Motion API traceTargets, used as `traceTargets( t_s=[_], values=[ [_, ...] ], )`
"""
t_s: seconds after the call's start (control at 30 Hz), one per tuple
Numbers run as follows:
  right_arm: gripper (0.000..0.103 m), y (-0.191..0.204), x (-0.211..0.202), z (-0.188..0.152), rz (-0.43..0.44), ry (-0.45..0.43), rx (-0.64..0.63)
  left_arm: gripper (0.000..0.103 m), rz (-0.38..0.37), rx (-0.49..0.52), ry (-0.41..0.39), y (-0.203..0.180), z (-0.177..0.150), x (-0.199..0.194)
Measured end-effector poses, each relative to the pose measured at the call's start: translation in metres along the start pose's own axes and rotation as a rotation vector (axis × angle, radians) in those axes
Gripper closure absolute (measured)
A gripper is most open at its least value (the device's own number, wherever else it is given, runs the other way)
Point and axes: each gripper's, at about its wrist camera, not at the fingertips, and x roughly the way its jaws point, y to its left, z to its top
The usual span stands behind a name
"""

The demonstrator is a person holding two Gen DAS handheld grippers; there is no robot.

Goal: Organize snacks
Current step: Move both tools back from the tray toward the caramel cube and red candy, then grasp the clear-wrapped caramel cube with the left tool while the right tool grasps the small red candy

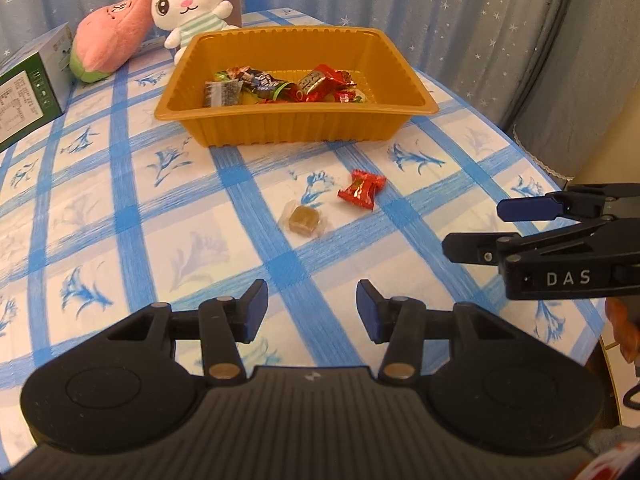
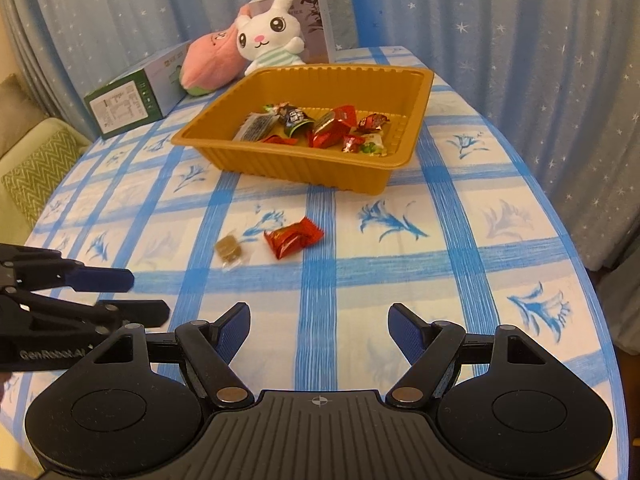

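An orange-brown plastic tray [image 1: 280,128] [image 2: 320,168] holds several wrapped snacks [image 1: 288,84] [image 2: 320,126]. Two snacks lie on the tablecloth in front of it: a red-wrapped candy [image 1: 362,189] [image 2: 294,237] and a brown candy in clear wrap [image 1: 304,219] [image 2: 229,249]. My left gripper [image 1: 312,310] is open and empty, hovering short of the two candies; it shows at the left edge of the right wrist view [image 2: 148,294]. My right gripper [image 2: 320,330] is open and empty, nearer than the candies; it enters the left wrist view from the right [image 1: 472,226].
At the back of the table stand a white plush rabbit [image 1: 188,4] [image 2: 268,42], a pink plush [image 1: 108,40] [image 2: 208,64], a green-and-white box [image 1: 28,88] [image 2: 132,96] and a dark carton [image 2: 316,20]. Star-print curtains hang behind. A cushioned chair [image 2: 32,160] stands left.
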Motion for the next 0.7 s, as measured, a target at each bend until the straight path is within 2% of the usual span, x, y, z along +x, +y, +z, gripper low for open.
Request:
traceTargets(
  t_s=[0.47,0.7],
  values=[
    [0.027,-0.022,0.023,0.016,-0.002,0.004,0.058,0.059,-0.023,-0.028,0.036,-0.003,0.026,0.052],
    [0.027,-0.032,0.028,0.020,-0.008,0.010,0.084,0.065,-0.025,-0.052,0.039,0.001,0.037,0.070]
  ],
)
